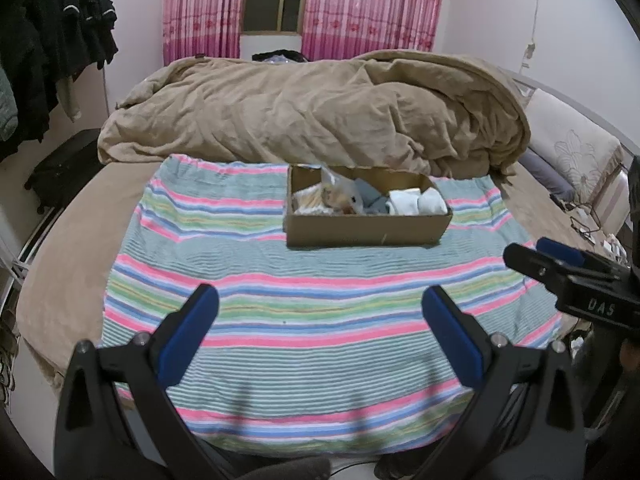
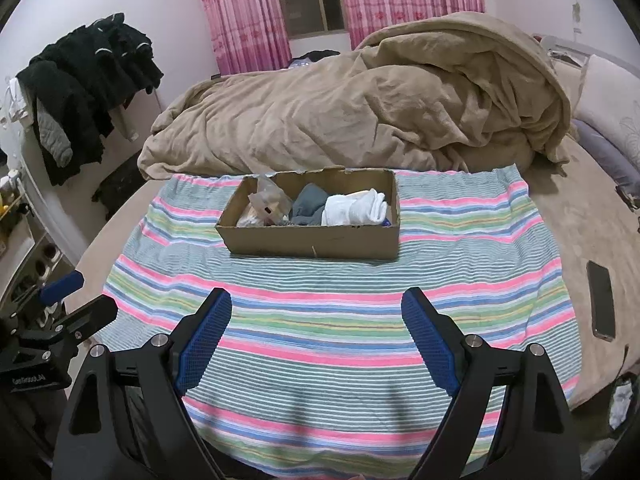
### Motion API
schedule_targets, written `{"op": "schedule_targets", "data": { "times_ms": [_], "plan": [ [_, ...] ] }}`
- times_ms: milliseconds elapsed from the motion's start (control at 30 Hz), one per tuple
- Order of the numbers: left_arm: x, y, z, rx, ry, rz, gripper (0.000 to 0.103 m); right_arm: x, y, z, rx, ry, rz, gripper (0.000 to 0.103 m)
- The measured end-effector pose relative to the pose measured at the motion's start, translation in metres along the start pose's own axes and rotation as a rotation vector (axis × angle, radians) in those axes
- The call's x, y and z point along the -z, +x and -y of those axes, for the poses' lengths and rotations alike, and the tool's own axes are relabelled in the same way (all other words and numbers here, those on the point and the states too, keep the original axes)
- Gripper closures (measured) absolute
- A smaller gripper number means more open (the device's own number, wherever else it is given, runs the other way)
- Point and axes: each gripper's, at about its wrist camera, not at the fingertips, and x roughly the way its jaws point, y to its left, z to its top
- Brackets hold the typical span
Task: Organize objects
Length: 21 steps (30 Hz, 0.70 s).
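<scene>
A brown cardboard box (image 1: 366, 233) (image 2: 312, 242) sits on a striped towel (image 1: 320, 320) (image 2: 340, 320) spread over the bed. Inside it lie white socks (image 1: 420, 202) (image 2: 354, 210), a grey-blue cloth (image 1: 370, 200) (image 2: 308, 206) and a clear plastic packet (image 1: 334, 196) (image 2: 268, 200). My left gripper (image 1: 320, 308) is open and empty, held above the near part of the towel, well short of the box. My right gripper (image 2: 316, 312) is open and empty, likewise short of the box. Each gripper shows at the edge of the other's view, the right (image 1: 560, 272) and the left (image 2: 68, 304).
A rumpled tan duvet (image 1: 312, 108) (image 2: 360, 112) is heaped behind the box. A dark phone (image 2: 601, 300) lies on the bed at the right. Dark clothes (image 1: 60, 52) (image 2: 88, 80) hang at the left. A dark suitcase (image 1: 64, 168) stands by the left wall. Pink curtains (image 1: 360, 4) hang behind.
</scene>
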Motion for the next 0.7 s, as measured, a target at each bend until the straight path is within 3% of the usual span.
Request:
{"op": "schedule_targets", "data": {
  "times_ms": [700],
  "plan": [
    [-0.007,-0.010,-0.006,-0.013,-0.029,0.018,0.001,-0.004,-0.008,-0.006,-0.004,-0.009,-0.001,0.014]
  ]
}}
